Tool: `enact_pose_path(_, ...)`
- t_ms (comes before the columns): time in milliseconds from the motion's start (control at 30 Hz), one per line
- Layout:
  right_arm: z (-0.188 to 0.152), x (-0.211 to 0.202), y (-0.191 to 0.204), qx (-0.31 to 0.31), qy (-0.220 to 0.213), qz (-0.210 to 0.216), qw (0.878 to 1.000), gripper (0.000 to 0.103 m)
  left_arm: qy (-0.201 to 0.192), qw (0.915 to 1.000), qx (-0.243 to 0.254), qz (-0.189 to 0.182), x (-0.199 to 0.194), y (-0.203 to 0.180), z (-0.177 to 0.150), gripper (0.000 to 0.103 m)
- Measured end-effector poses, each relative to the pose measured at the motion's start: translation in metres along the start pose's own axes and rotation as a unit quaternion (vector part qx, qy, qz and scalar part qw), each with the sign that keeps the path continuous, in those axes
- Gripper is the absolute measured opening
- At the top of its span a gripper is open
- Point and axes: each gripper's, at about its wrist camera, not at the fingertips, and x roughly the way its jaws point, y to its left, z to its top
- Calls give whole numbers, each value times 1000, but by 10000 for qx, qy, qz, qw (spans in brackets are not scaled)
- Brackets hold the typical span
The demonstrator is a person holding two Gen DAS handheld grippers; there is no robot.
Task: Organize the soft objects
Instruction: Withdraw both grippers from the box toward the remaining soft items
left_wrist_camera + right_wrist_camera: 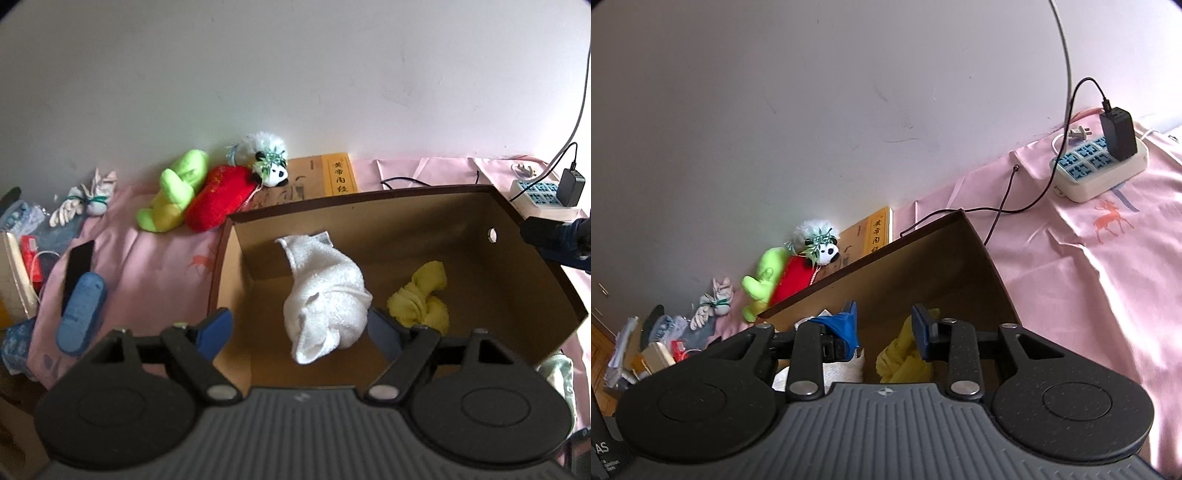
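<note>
A brown cardboard box (546,273) sits on the pink sheet. Inside lie a rolled white towel (325,299) and a knotted yellow cloth (421,299). My left gripper (299,328) is open over the box's near edge, its blue pads either side of the towel, not touching it. My right gripper (884,326) is open and empty above the box (923,258), with the yellow cloth (901,358) below it. Against the wall lie a green plush (177,192), a red plush pouch (218,199) and a small panda toy (271,166).
A yellow book (332,177) leans behind the box. A power strip (1097,166) with a black charger and cables lies at the right. A blue case (79,314), a black phone (77,266), white knotted gloves (85,199) and clutter lie at the left.
</note>
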Motion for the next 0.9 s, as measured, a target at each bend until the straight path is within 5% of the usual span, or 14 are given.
enact_pose_path(900,-49,-64,19,-897,-31,115,9959,16,79,9995,247,166,-66,-19,-45,82)
